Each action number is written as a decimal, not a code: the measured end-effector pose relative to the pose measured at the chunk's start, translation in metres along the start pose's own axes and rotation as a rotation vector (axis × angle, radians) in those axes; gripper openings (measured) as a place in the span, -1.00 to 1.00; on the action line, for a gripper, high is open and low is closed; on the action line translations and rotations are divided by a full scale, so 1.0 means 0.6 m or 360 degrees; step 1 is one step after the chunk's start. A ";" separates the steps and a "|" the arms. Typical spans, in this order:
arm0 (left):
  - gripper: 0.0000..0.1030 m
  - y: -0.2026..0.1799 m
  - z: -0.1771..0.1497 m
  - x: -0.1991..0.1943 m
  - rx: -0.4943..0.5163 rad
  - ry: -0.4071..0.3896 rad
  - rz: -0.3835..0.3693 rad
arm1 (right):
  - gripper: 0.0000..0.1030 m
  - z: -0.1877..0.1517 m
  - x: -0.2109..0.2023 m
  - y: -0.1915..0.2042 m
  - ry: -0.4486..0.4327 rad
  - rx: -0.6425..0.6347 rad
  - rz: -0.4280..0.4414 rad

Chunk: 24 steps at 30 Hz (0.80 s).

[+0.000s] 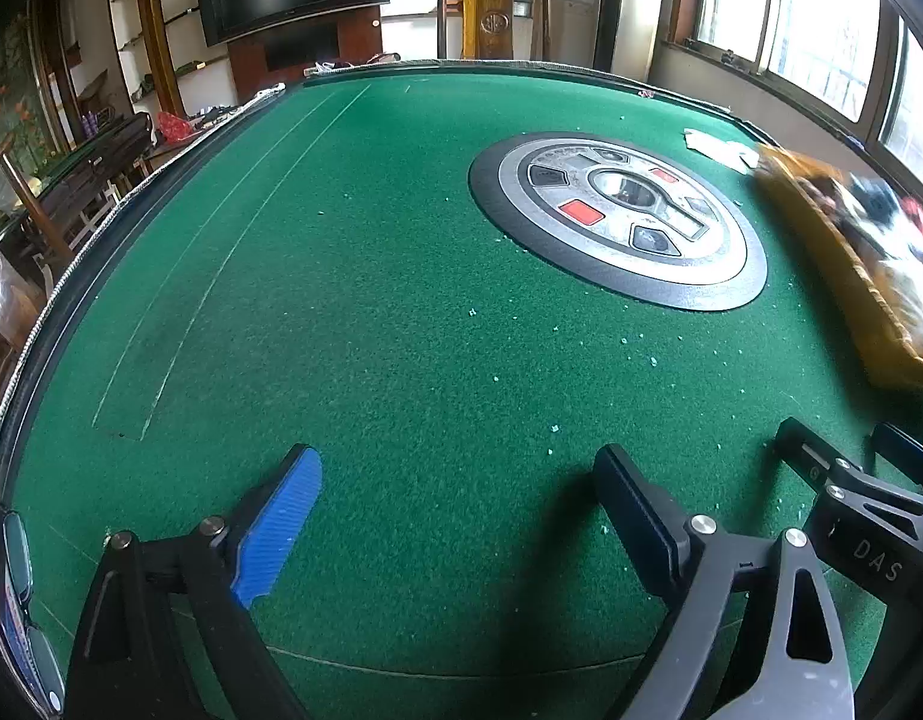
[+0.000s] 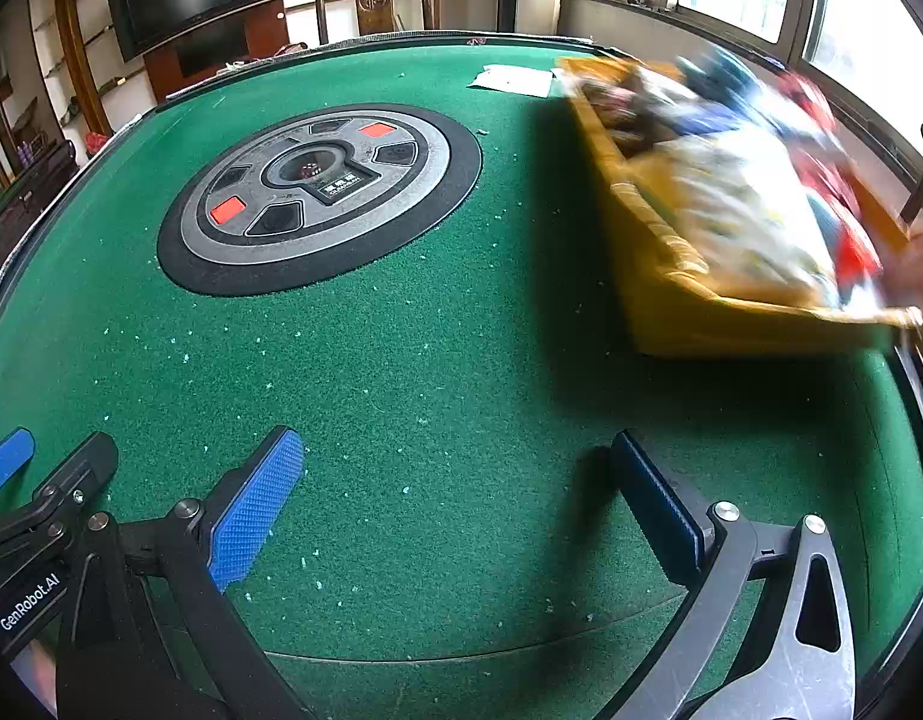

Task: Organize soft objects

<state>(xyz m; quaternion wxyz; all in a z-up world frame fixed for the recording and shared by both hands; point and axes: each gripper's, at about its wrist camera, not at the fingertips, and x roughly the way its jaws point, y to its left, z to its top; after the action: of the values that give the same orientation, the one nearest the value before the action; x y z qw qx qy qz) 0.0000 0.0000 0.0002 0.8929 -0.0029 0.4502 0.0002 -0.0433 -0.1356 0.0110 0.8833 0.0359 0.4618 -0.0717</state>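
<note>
Right wrist: yellow basket [image 2: 689, 324] tilted, blurred

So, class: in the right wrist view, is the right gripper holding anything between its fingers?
No: the right gripper stands open over bare green felt.

Green tabletop [image 1: 365, 312]; round control panel [image 1: 617, 219]; yellow bin [image 1: 845, 276], blurred, perhaps cloth inside; left gripper [image 1: 455, 516], jaws wide.
</note>
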 end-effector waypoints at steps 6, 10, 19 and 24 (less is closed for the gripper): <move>0.83 -0.002 -0.001 0.001 0.0000 0.0003 0.0000 | 0.99 0.000 -0.001 0.001 0.0001 0.0000 0.0000; 0.83 -0.002 -0.001 0.001 0.0000 0.0003 0.0001 | 0.99 -0.001 -0.001 0.001 0.0000 0.0000 0.0000; 0.83 -0.002 -0.001 0.001 -0.0001 0.0004 0.0000 | 0.99 -0.004 -0.002 0.003 0.0000 0.0000 0.0001; 0.83 -0.003 0.002 0.004 -0.0002 0.0004 0.0001 | 0.99 -0.003 -0.005 0.002 0.0001 0.0000 0.0000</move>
<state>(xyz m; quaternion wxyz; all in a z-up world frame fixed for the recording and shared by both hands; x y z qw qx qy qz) 0.0025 -0.0016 -0.0012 0.8923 -0.0032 0.4515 0.0008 -0.0461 -0.1338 0.0127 0.8832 0.0358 0.4620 -0.0716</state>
